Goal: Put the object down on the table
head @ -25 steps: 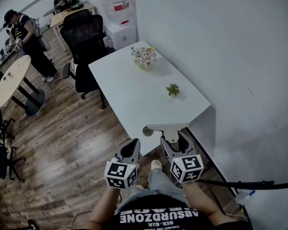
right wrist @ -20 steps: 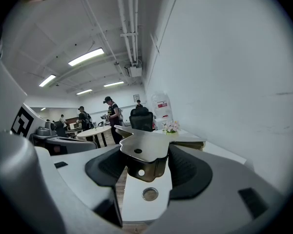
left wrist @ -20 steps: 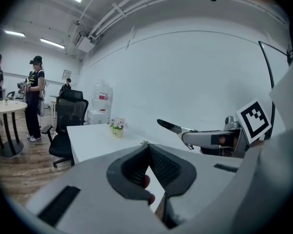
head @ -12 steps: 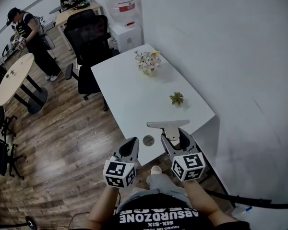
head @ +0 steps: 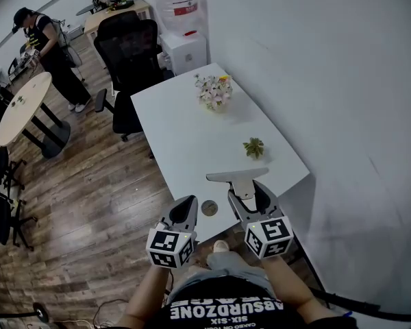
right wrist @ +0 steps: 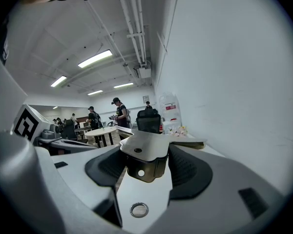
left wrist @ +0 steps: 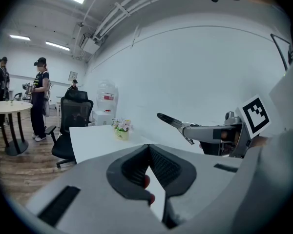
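At the lower left of centre in the head view, the left gripper (head: 185, 210) is hanging just off the near edge of the long white rectangular table (head: 185, 139). Its jaws are resting tip to tip with nothing pinched. Its own view is showing a small reddish patch through the gap behind the tips, and I cannot tell what it is. Just to the right, the right gripper (head: 245, 192) is clamping the flat grey T-shaped metal bracket (head: 234, 177) by its stem. The bracket is jutting forward past the fingertips, its long crossbar lying left to right over the table's near end. The right gripper is therefore the one placed to lower it. How high the bracket is riding above the tabletop is hard to judge.
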Demonstrator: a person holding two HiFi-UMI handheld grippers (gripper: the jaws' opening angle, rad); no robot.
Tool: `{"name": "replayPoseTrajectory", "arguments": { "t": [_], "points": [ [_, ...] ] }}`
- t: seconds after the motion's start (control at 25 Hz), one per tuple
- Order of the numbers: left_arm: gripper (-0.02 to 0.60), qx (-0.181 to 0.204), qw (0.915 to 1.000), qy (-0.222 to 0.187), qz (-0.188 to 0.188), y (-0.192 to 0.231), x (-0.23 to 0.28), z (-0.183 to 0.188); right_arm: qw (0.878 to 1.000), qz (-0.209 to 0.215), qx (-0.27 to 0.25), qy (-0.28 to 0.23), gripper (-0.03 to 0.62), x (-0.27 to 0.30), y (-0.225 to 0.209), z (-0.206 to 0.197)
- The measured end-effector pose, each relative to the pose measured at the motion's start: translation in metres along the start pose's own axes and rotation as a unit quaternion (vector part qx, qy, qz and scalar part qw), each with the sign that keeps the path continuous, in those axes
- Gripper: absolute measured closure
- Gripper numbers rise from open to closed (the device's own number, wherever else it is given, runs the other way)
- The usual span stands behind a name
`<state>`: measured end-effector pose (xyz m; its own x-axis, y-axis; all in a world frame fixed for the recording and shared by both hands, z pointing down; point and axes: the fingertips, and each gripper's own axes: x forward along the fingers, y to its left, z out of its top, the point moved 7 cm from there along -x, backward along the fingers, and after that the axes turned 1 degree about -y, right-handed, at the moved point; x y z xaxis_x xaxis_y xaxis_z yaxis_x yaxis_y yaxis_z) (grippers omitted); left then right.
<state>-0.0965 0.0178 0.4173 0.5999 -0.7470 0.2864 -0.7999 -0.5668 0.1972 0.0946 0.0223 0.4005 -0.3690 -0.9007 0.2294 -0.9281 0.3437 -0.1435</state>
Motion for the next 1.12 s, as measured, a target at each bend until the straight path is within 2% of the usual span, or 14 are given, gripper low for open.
{"name": "replayPoseTrajectory", "arguments": {
  "t": [0.76,1.12],
  "points": [
    [0.577,-0.024,0.9976,-0.001,0.065,0.004,0.026,-0.007,0.997,0.069,-0.027,0.033,0.333,0.038,-0.033,-0.006],
    [0.577,-0.033,0.9968,0.010,0.072,0.013,0.030,-0.012,0.995,0.083,-0.028,0.048,0.335,0.056,-0.033,-0.017]
  ]
}}
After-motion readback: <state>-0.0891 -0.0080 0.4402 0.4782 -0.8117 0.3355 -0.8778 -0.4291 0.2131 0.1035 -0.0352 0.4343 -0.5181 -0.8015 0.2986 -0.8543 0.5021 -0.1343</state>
